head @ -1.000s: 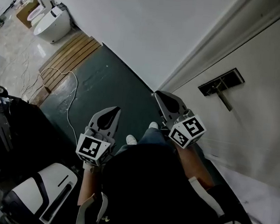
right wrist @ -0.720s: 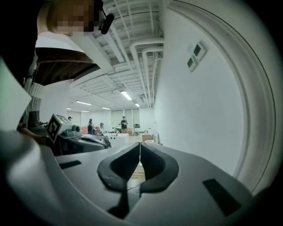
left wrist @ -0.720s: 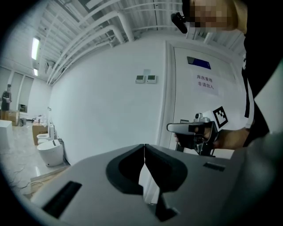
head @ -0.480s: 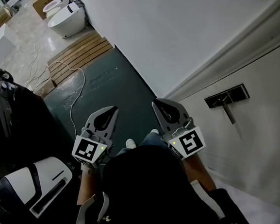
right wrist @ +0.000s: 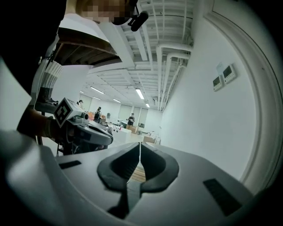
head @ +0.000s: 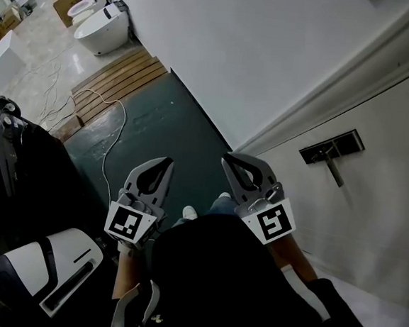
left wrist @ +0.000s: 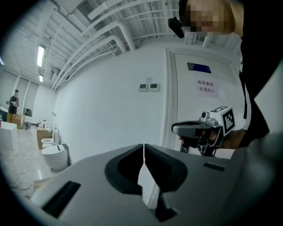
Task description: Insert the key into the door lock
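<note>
No key shows in any view. The black door handle with its lock plate (head: pixel 331 150) sits on the white door (head: pixel 371 209) at the right of the head view. My right gripper (head: pixel 228 158) is held low, to the left of the door and well short of the handle, its jaws shut with nothing seen between them (right wrist: pixel 140 144). My left gripper (head: pixel 166 161) hangs beside it over the dark floor mat, also shut and empty (left wrist: pixel 144 145). In the left gripper view the right gripper (left wrist: pixel 199 130) stands before the door (left wrist: pixel 203 110).
A white wall (head: pixel 257 50) runs left of the door frame (head: pixel 355 73). A dark green mat (head: pixel 157 134), wooden slats (head: pixel 119 80) and a white cable (head: pixel 106 143) lie on the floor. Toilets (head: pixel 99 25) stand far left. A black-and-white case (head: pixel 46 270) sits near my left side.
The head view has swung a little, so the handle sits lower right in frame. The right gripper has dipped slightly; both stay shut.
</note>
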Available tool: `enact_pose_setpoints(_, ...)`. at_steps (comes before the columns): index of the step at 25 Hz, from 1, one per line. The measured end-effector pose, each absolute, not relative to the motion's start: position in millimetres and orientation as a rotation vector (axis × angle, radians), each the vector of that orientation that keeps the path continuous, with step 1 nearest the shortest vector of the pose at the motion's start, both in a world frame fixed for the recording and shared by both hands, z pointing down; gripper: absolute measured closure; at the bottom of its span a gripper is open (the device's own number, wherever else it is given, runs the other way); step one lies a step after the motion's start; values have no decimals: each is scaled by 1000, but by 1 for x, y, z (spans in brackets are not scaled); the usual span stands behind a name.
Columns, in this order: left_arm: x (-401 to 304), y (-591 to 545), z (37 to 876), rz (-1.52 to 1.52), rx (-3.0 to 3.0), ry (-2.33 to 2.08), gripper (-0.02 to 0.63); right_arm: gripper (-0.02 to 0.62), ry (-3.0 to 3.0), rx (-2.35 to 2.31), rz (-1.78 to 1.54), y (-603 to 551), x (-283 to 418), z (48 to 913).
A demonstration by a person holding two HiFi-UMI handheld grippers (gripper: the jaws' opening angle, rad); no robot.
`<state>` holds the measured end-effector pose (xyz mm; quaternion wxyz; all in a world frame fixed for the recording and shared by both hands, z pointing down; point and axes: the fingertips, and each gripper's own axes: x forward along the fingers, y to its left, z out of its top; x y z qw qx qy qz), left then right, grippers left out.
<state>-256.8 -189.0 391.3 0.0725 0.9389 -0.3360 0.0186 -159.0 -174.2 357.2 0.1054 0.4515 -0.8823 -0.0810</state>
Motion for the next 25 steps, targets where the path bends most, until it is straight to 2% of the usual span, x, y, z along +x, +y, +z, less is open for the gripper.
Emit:
enact_pose_setpoints(16,-250,-180,405,64,2814,-950,597,578,-2567,1404,34,-169,-141,388)
enact_pose_setpoints(25,-250,-177,409,47,2799,-945,597,578,-2565,1412,39,-166,-140,390)
